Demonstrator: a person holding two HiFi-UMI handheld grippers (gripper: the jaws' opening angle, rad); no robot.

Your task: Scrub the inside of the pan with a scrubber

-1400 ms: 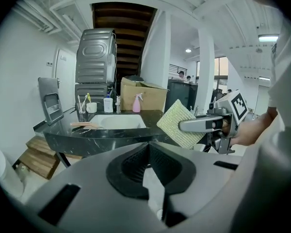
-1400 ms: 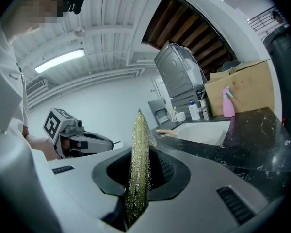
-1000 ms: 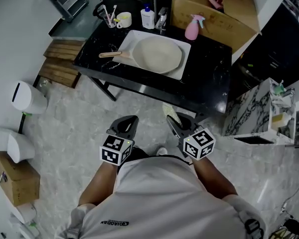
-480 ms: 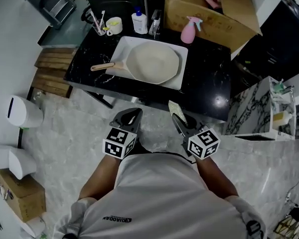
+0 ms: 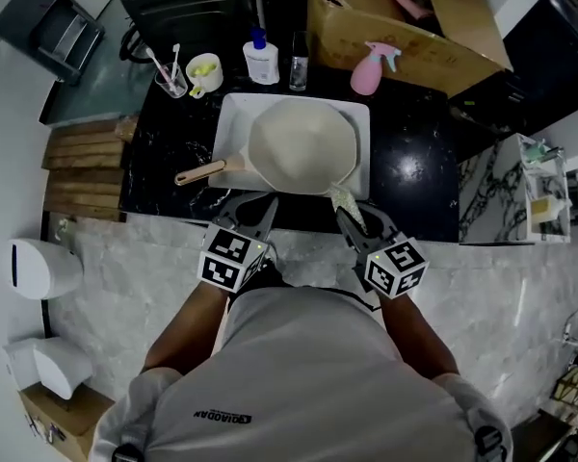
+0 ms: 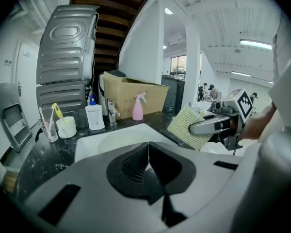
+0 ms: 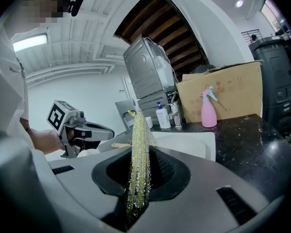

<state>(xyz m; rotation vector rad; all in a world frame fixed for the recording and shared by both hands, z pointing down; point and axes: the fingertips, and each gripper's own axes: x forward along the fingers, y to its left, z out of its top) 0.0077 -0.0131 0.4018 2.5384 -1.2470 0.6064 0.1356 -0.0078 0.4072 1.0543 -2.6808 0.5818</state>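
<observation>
glossy counter [image 5: 414, 176], matt pan [image 5: 303, 147] — wooden handle [image 5: 200, 172]

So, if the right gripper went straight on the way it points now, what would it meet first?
Probably the near rim of the pan in the white tray. The right gripper, shut on the scrubber, points at it, so the scrubber's tip would touch first. Depth is unclear.

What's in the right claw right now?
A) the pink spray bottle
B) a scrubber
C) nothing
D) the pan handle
B: the right claw is shut on the yellow-green scrubber, seen edge-on between its jaws, while the pan lies apart from it in the white tray.
</observation>
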